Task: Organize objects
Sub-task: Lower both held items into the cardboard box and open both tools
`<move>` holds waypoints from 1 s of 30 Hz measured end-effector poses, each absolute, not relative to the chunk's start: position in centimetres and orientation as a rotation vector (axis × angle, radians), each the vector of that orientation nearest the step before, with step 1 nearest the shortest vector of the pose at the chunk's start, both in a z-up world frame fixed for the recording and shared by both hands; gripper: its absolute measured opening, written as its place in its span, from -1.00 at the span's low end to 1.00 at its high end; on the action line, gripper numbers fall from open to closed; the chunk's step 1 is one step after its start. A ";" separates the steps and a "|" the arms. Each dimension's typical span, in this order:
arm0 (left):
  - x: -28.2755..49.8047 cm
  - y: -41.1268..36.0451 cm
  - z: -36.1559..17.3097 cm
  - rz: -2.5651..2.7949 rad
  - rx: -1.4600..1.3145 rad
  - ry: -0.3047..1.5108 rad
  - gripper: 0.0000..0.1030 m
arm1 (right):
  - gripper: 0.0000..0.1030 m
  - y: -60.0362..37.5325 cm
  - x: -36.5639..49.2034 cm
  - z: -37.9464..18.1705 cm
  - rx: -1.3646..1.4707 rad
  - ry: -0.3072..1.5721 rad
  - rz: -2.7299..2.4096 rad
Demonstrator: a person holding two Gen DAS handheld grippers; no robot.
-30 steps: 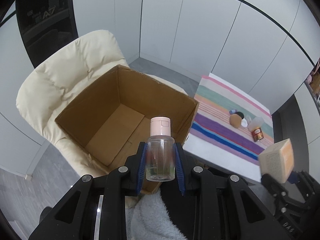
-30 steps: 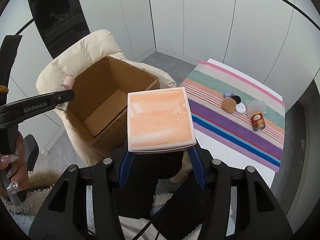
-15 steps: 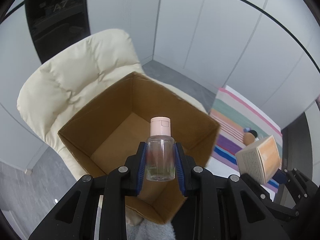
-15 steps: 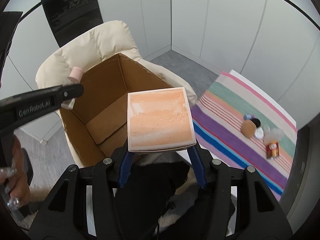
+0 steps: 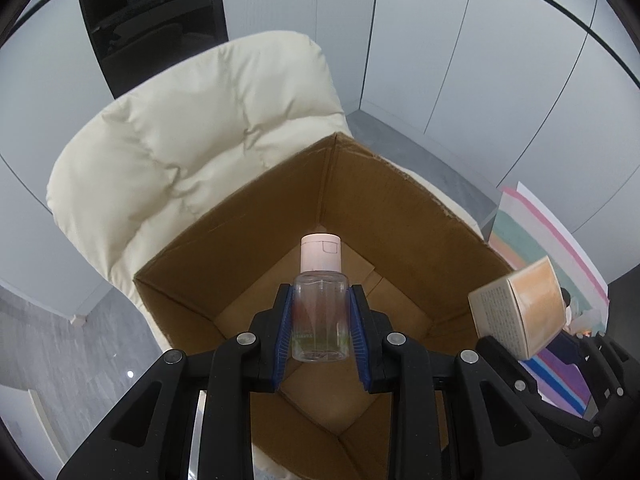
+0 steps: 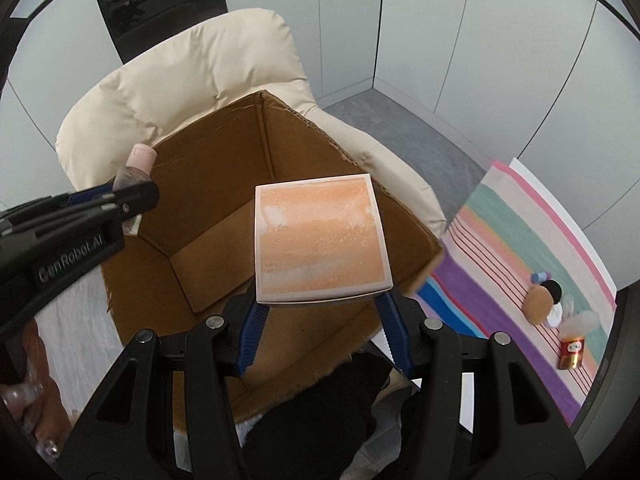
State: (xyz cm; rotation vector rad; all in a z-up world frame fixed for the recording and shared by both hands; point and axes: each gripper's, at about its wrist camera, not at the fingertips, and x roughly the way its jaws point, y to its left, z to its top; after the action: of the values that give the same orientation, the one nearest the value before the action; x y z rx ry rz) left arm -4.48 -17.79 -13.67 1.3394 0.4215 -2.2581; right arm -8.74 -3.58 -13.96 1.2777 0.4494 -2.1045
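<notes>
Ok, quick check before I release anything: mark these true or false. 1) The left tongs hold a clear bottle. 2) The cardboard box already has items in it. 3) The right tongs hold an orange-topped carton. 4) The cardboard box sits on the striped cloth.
1) True: the left tongs grip the clear bottle with its pink cap.
2) False: the cardboard box looks empty.
3) True: the right tongs clamp the orange-topped carton.
4) False: it rests on the cream chair; the striped cloth lies beside it.

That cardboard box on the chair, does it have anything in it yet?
Empty, as far as shown: the cardboard box shows only its bare brown floor; the near corner is hidden.
</notes>
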 end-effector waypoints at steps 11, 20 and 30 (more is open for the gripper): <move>-4.0 -19.1 -12.9 -2.297 1.243 0.557 1.00 | 0.95 -3.8 -9.9 -14.7 1.250 0.367 -2.093; -2.9 -19.5 -12.0 -2.289 1.213 0.575 1.00 | 1.00 -3.1 -9.6 -14.1 1.252 0.380 -2.136; -2.7 -19.3 -12.1 -2.281 1.255 0.550 1.00 | 1.00 -1.5 -9.7 -12.9 1.277 0.362 -2.193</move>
State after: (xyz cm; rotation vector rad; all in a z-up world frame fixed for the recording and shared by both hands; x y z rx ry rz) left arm -2.71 -19.30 -12.10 1.2554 0.5497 -2.2811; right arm -9.69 -1.50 -12.87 1.2768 0.3623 -2.1928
